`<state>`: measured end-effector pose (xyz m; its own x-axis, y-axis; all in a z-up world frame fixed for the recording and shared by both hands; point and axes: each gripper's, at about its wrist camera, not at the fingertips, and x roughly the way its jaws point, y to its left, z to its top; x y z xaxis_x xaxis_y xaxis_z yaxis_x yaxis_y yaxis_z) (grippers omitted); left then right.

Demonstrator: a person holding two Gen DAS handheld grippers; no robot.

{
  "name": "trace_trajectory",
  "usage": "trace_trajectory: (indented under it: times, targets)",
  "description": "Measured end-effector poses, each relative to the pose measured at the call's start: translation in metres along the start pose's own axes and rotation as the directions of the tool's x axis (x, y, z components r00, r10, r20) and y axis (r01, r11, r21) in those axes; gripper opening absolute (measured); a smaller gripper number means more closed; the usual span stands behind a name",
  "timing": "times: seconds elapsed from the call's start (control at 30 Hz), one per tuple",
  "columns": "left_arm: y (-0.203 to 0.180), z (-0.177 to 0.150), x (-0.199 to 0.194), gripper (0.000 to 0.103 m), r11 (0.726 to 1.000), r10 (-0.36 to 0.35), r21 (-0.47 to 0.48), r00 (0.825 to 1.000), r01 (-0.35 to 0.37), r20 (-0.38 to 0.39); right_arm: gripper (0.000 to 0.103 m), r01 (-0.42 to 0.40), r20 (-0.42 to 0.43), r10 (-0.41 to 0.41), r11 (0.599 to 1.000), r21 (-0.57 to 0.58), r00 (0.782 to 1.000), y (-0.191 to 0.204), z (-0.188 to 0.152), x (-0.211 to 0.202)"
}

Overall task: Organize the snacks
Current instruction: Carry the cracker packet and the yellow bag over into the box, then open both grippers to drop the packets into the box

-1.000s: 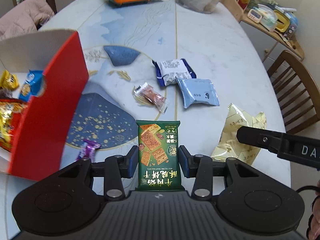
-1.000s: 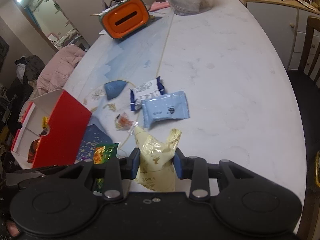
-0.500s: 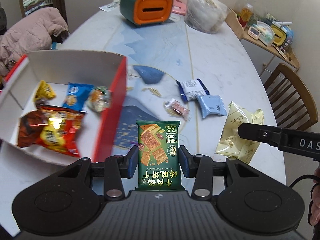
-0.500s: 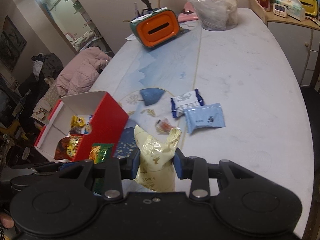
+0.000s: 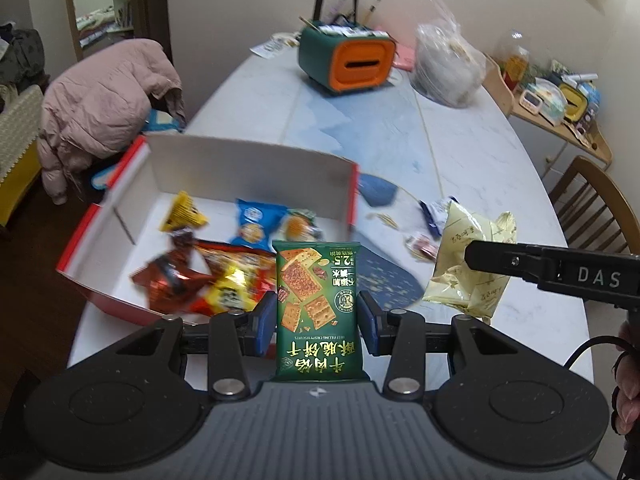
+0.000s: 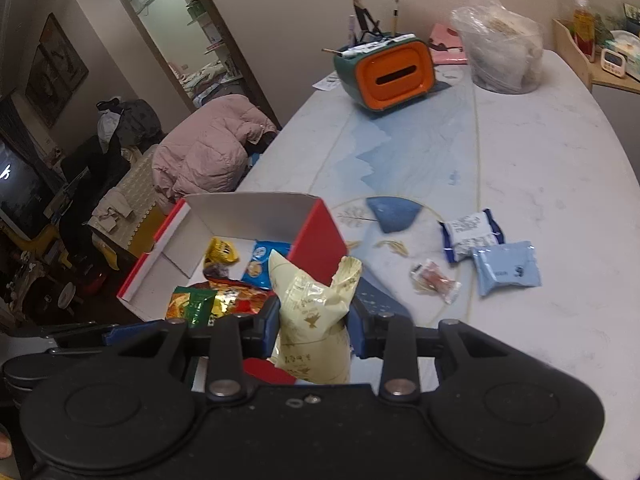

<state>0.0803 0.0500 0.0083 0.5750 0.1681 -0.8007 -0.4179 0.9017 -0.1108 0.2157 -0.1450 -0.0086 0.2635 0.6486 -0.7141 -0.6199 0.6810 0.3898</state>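
Two packets held — one per gripper, both bound for the box.

Left gripper [image 5: 318, 326] pinches the green cracker packet [image 5: 318, 304]; right gripper [image 6: 312, 330] pinches the cream pouch [image 6: 312, 316]. Carry each clear over the red box's [image 5: 352, 196] near wall before releasing — drop into bare floor, not onto packets inside. Beyond, three small packets [image 6: 472, 234] lie on the table [image 6: 540, 152].

The green biscuit packet [image 5: 316, 304] reads "2.5" and "CRISPY BISCUITS"; the right gripper [image 5: 560, 276] bears "DAS"
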Motion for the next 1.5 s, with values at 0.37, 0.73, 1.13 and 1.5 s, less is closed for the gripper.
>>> trace_trajectory:
  times: [0.37, 0.73, 1.13, 1.5]
  targets:
    - [0.072, 0.02, -0.006, 0.042, 0.999, 0.047, 0.0, 0.998, -0.047, 0.047, 0.034, -0.012, 0.006, 0.012, 0.999, -0.036, 1.0, 0.062, 0.015, 0.04]
    - [0.126, 0.039, 0.028, 0.042, 0.994, 0.109, 0.013, 0.993, -0.109, 0.035, 0.034, 0.019, -0.031, -0.021, 0.998, -0.054, 0.999, 0.095, 0.024, 0.094]
    - [0.159, 0.05, 0.075, 0.042, 0.988, 0.154, 0.028, 0.988, -0.154, -0.008, 0.034, 0.06, -0.093, -0.068, 0.994, -0.086, 0.993, 0.109, 0.033, 0.148]
    - [0.164, 0.054, 0.114, 0.042, 0.986, 0.158, 0.066, 0.985, -0.154, -0.065, 0.035, 0.098, -0.157, -0.111, 0.991, -0.091, 0.981, 0.112, 0.034, 0.184]
